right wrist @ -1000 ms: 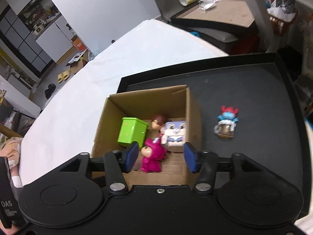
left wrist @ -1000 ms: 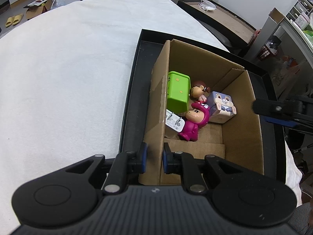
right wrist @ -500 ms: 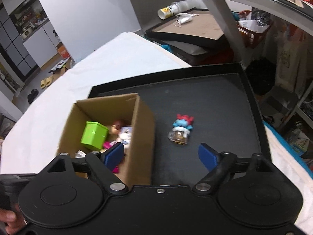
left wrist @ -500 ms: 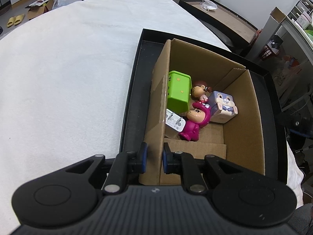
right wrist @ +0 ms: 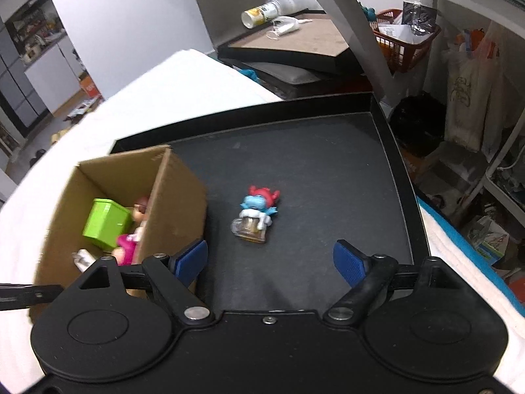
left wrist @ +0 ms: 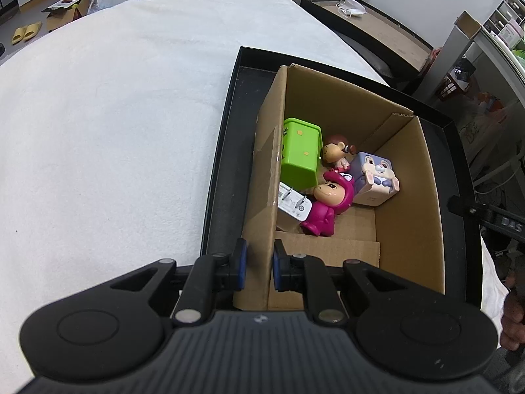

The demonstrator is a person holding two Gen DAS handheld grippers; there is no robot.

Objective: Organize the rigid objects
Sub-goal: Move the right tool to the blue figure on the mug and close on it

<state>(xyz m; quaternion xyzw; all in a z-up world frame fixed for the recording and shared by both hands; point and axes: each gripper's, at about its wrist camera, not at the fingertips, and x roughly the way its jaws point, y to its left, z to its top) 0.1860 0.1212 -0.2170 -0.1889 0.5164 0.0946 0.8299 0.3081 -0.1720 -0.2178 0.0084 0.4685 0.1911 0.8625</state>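
Note:
My left gripper (left wrist: 259,262) is shut on the near left wall of an open cardboard box (left wrist: 410,197). Inside the box lie a green box (left wrist: 300,152), a pink figure (left wrist: 328,203), a bunny cube (left wrist: 375,177), a brown-haired figure (left wrist: 334,152) and a white charger (left wrist: 292,205). The box stands on a black tray (right wrist: 328,170). A small blue figure with a red hat (right wrist: 257,210) lies on the tray to the right of the box (right wrist: 177,210). My right gripper (right wrist: 270,259) hangs open just short of that figure, nothing between its fingers.
The tray sits on a white cloth-covered surface (left wrist: 115,115). Beyond it are a second low tray (right wrist: 295,46) with a tipped bottle (right wrist: 262,14), a red basket (right wrist: 407,46) and shelving at the right. The tray's raised rim (right wrist: 407,177) bounds the right side.
My right gripper has swung from over the box to the right, above the open tray, and its jaws have widened. The left gripper and the box have not moved.

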